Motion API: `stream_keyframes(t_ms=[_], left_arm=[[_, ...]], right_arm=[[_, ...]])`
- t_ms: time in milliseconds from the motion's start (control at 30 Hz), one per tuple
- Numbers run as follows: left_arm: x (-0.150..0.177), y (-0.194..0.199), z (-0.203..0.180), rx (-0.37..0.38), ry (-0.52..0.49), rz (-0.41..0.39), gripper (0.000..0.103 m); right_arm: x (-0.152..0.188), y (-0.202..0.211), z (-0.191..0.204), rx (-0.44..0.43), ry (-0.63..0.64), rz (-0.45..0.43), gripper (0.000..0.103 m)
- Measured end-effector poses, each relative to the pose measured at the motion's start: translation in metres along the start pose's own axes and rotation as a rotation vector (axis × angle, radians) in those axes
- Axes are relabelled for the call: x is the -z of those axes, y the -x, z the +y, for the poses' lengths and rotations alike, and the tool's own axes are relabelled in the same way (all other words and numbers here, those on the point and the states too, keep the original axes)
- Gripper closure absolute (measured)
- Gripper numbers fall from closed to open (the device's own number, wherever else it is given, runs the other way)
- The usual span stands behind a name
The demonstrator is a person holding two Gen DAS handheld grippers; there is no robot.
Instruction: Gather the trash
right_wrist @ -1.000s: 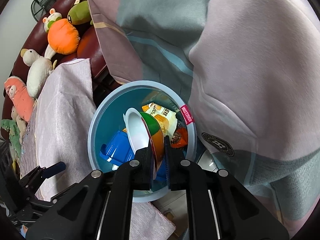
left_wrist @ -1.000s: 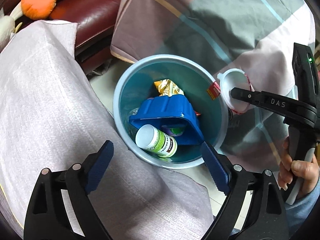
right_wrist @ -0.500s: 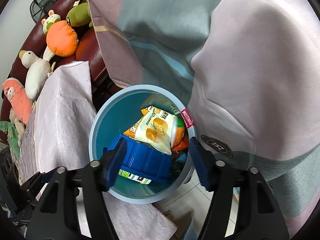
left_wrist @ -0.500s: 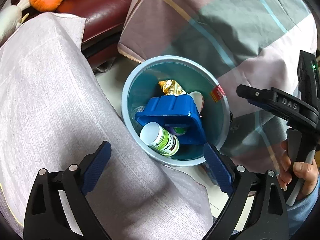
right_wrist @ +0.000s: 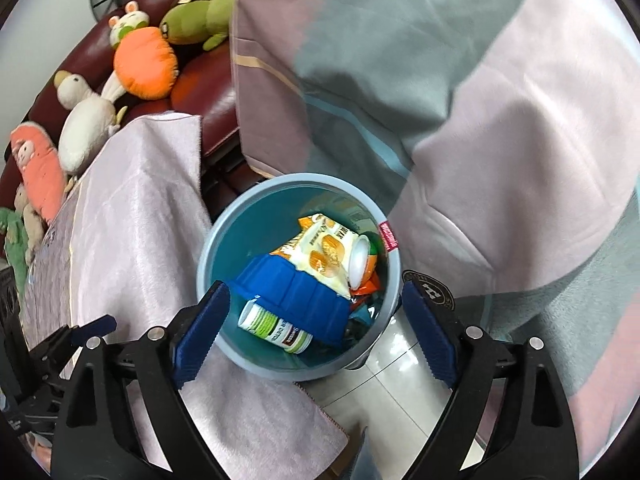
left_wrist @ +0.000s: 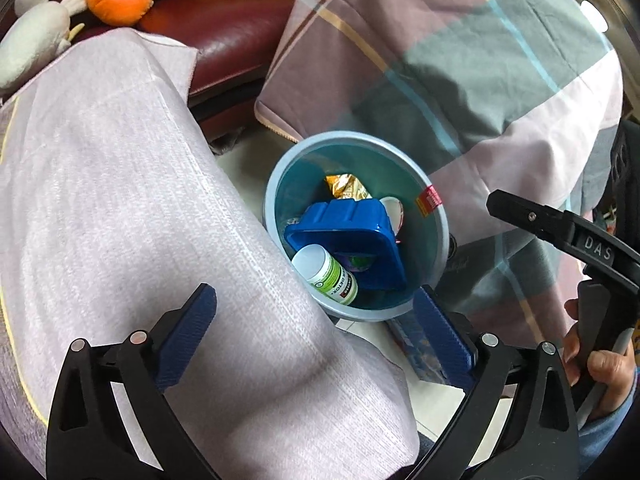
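Note:
A light-blue trash bin (left_wrist: pixel 438 240) (right_wrist: pixel 208 248) stands on the floor between two cloth-covered seats. Inside lie a blue plastic tray (left_wrist: pixel 352 224) (right_wrist: pixel 296 292), a white bottle with a green label (left_wrist: pixel 326 274) (right_wrist: pixel 276 326), a yellow snack bag (left_wrist: pixel 348 186) (right_wrist: pixel 324 248) and a white-and-green cup (right_wrist: pixel 360 258). My left gripper (left_wrist: pixel 316 332) is open and empty, above the bin's near rim. My right gripper (right_wrist: pixel 316 332) is open and empty over the bin; it also shows at the right of the left wrist view (left_wrist: pixel 520 212).
A pale pink cloth (left_wrist: pixel 120 200) (right_wrist: pixel 132 220) covers the seat on the left. A plaid blanket (left_wrist: pixel 460 60) (right_wrist: pixel 440 80) drapes on the right. Stuffed toys (right_wrist: pixel 140 64) sit on a dark red sofa (left_wrist: pixel 224 28). Tiled floor (right_wrist: pixel 384 376) shows by the bin.
My right gripper opened and let go of the white-and-green cup, which now lies in the bin. Both grippers have drawn back and up from the bin.

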State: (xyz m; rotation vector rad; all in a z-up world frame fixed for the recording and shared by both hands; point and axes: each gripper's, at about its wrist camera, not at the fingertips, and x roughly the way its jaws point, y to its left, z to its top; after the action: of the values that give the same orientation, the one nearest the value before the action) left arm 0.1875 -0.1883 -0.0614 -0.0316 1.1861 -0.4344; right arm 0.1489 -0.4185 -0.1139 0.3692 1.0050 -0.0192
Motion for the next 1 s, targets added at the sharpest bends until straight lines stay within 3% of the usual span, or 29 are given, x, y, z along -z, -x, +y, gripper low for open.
stream_keyframes(t_ms=[500, 1000], left_arm=[[0.018, 0.052, 0.002, -0.005, 0.001, -0.102, 0.004], [0.037, 0.077, -0.002, -0.058, -0.005, -0.161, 0.004]], right_arm=[[0.022, 0.059, 0.035, 0.028, 0.085, -0.076, 0.014], [0.045, 0.085, 0.053, 0.059, 0.185, -0.113, 0.010]])
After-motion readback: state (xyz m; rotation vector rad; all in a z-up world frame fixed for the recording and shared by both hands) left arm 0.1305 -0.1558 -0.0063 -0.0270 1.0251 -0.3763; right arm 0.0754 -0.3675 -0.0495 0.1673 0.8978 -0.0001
